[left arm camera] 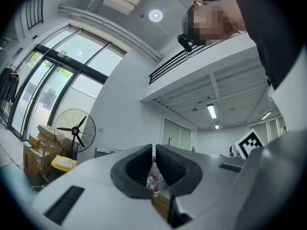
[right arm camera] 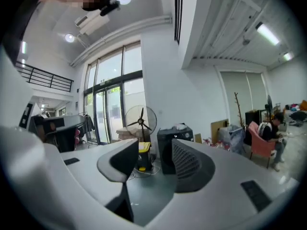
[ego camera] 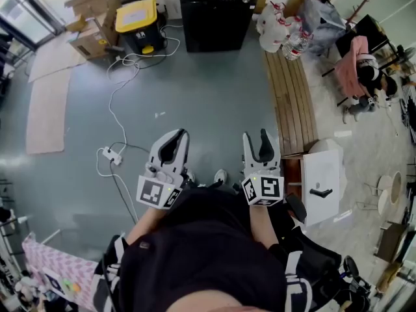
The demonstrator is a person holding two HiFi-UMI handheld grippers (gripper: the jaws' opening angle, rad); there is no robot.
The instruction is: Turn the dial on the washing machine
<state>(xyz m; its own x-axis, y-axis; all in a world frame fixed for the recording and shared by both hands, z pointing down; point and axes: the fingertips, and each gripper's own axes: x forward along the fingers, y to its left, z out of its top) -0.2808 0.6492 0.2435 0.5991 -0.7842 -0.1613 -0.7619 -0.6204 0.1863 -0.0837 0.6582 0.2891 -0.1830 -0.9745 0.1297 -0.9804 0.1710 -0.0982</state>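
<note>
step: approach, judged | washing machine black, well ahead across the floor; dial possibly top right, too small to tell | left gripper clenched, empty; right gripper released, empty | walk up square; centre right jaws round dial before closing

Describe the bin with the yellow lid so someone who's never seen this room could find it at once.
Find the big black box-shaped machine on the grey floor by the far wall. Just left of it in the head view stands a black bin, with brown cardboard boxes on its other side. Its bright yellow lid sets it apart from both neighbours.
</note>
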